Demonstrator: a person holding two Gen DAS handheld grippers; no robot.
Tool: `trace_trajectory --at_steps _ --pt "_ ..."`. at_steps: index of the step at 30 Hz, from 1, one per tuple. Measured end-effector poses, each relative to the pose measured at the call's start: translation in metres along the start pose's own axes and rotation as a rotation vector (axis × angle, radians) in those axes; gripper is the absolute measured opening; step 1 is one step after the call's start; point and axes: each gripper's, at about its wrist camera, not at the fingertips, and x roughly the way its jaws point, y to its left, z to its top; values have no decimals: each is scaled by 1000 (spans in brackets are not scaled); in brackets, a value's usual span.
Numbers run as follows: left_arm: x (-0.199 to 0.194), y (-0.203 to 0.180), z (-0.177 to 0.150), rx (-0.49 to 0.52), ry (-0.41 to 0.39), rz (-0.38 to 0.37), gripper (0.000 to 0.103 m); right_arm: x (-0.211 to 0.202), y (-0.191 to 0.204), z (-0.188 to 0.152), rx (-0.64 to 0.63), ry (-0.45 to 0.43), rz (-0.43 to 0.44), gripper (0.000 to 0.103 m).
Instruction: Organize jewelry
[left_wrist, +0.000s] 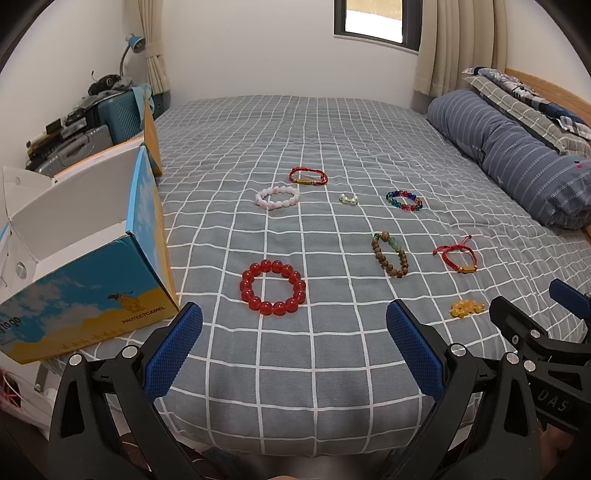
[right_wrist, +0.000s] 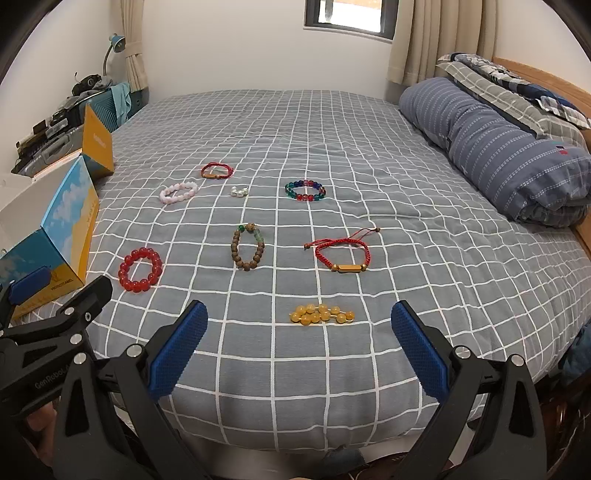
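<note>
Both grippers are held low over the near edge of a bed (left_wrist: 332, 369) covered by a grey sheet with a white grid. The left gripper (left_wrist: 293, 349) is seen with its blue-padded fingers (left_wrist: 173, 354) spread wide apart, nothing between them. The right gripper (right_wrist: 299, 345) is likewise spread wide and empty.

The jewelry is laid out on the sheet, each piece apart from the others. A red bead bracelet (left_wrist: 273, 287) lies just ahead of the left gripper, slightly toward its left finger, untouched. A yellow bead bracelet (right_wrist: 321, 314), bunched flat, lies just ahead of the right gripper, centred between the lines of its two fingers and untouched. Further out, a brown wooden bead bracelet (right_wrist: 248, 247) is found in the middle of the spread, with a red cord bracelet (right_wrist: 341, 254) carrying a gold bar to its right. In the far row are placed a pale pink bead bracelet (left_wrist: 277, 197), a second red cord bracelet (left_wrist: 307, 176) behind it, a small cluster of pearls (left_wrist: 348, 199), and a multicoloured glass bead bracelet (left_wrist: 404, 200) furthest to the right.

An open blue and yellow cardboard box (left_wrist: 88, 280), printed with a camel, stands on the left edge of the bed, beside the left gripper and near the red bead bracelet. A rolled striped blue quilt (right_wrist: 498, 147) lies along the right side, well apart from the jewelry.
</note>
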Motion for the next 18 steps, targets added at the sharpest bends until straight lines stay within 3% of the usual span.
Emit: trace_trajectory --at_steps 18 --pt "-7 0 6 0 -20 3 97 1 -3 1 -10 -5 -16 96"
